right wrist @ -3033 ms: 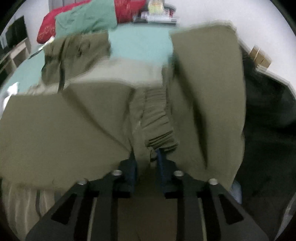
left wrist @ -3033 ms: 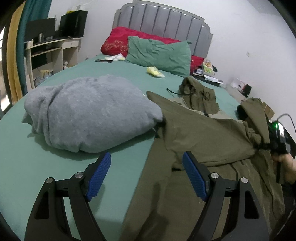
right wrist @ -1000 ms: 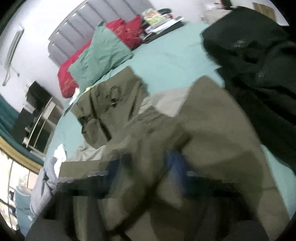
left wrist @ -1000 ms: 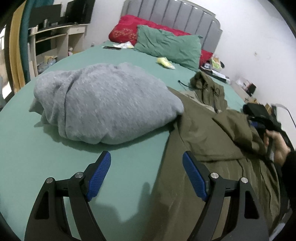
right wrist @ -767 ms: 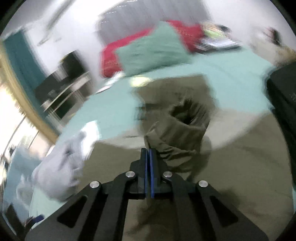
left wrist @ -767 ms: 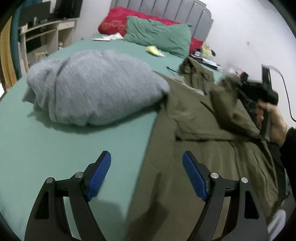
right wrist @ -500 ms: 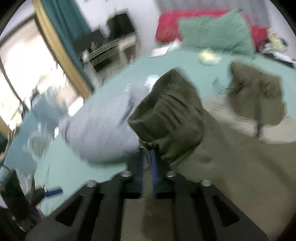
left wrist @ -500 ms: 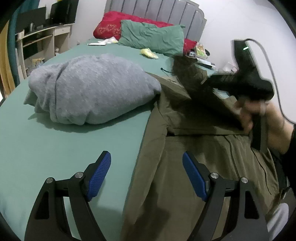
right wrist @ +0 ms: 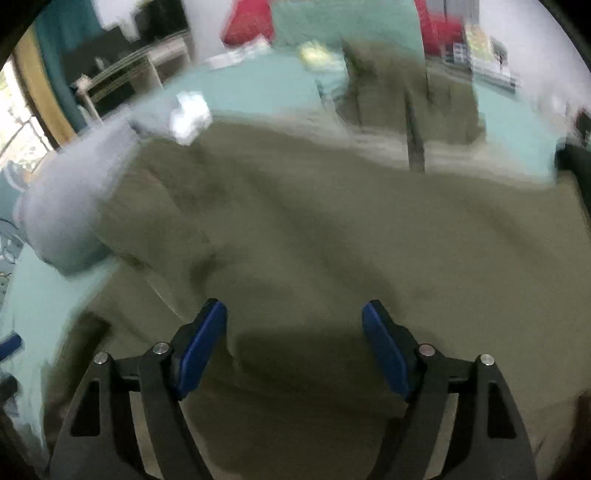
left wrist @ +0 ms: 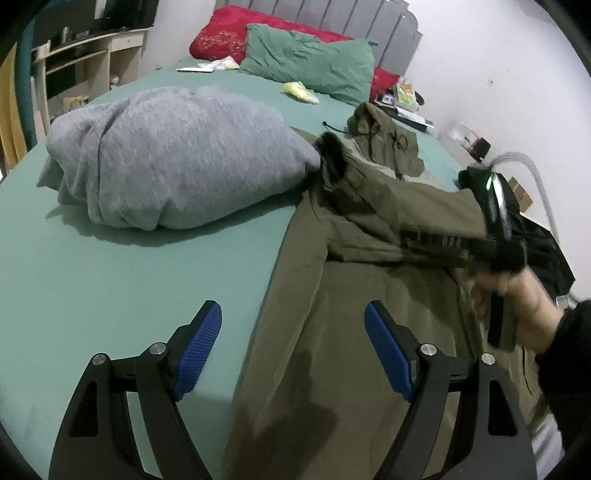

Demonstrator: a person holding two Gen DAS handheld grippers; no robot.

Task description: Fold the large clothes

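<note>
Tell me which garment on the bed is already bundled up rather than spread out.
The grey sweater, rolled into a rounded heap left of the olive jacket, which lies spread flat across the bed.

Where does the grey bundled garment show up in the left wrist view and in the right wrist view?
Left wrist: the grey garment lies upper left on the bed, touching the olive jacket at its right edge.
Right wrist: the grey garment sits at the left edge, blurred, beside the jacket.
Shared landmark: the green pillow at the headboard.
</note>
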